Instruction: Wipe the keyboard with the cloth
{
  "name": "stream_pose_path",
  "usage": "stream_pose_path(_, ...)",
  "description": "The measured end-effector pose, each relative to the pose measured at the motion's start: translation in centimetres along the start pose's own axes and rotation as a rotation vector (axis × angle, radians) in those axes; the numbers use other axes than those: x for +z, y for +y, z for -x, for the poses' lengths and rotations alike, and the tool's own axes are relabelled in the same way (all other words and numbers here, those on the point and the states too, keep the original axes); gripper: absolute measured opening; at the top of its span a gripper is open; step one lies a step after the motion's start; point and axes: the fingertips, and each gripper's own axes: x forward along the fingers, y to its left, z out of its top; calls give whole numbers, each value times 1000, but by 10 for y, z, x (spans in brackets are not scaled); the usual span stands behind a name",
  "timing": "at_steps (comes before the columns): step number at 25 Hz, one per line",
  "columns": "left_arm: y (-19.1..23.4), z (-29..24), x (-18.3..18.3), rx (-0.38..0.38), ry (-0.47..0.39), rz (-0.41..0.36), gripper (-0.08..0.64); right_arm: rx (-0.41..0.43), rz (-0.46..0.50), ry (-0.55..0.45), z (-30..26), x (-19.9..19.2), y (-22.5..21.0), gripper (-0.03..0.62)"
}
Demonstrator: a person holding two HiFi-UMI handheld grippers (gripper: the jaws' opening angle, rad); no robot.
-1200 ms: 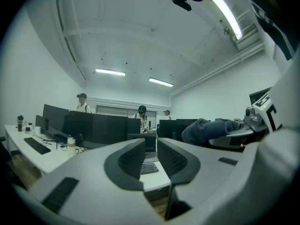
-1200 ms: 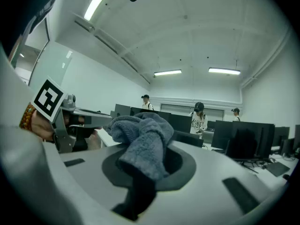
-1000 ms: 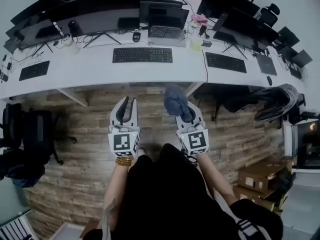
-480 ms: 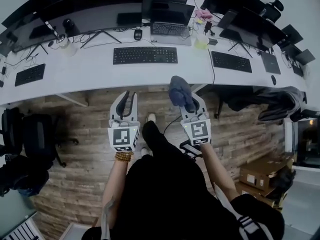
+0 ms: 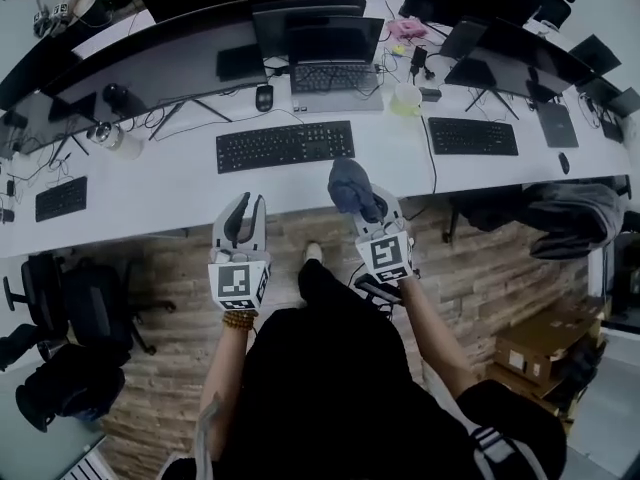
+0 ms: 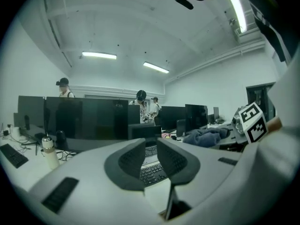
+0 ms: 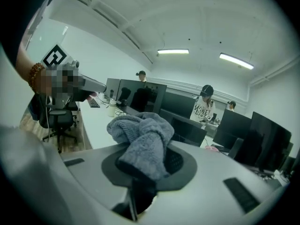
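Observation:
A black keyboard [image 5: 285, 145] lies on the white desk [image 5: 150, 183], in front of a laptop. My right gripper [image 5: 368, 206] is shut on a bunched grey-blue cloth [image 5: 350, 186], which hangs over the desk's front edge, just right of the keyboard's near corner. In the right gripper view the cloth [image 7: 140, 135] fills the gap between the pads of the right gripper [image 7: 154, 149]. My left gripper [image 5: 245, 208] hovers at the desk edge, below the keyboard's left half. Its jaws [image 6: 150, 144] stand a little apart with nothing in them, and the keyboard [image 6: 152, 172] shows through the gap.
Behind the keyboard are a laptop [image 5: 335, 68], a mouse [image 5: 264, 96] and dark monitors. A second keyboard [image 5: 472, 136] and a pale cup [image 5: 405, 98] sit to the right, a bottle [image 6: 48, 151] to the left. A chair [image 5: 80, 298] and cardboard boxes [image 5: 545, 343] stand on the wood floor.
Both grippers have moved forward from over the floor to the desk's front edge. The cloth is now over the desk edge beside the keyboard. The grips look the same.

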Motion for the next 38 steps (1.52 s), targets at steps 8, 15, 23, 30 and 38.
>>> stream_pose_path(8,21,-55,-11,6,68,-24,84,56,-28,66,-61,-39,-22,64)
stream_pose_path(15,53,-74,-35,-4,127,-27,84,88,46,133,-99,-55,-34,64)
stream_pose_path(23,105,-104,-81,-85,181,-14,84,64,186,274,-137,-70,-50,64)
stream_pose_path(30,155,-129,-124,-214,201,-10,86,12,243,434,-164,-89,-53,64)
stream_pose_path(38,199,-134,-185,-314,297,-11,103,-46,256,591,-190,-128,-51,64)
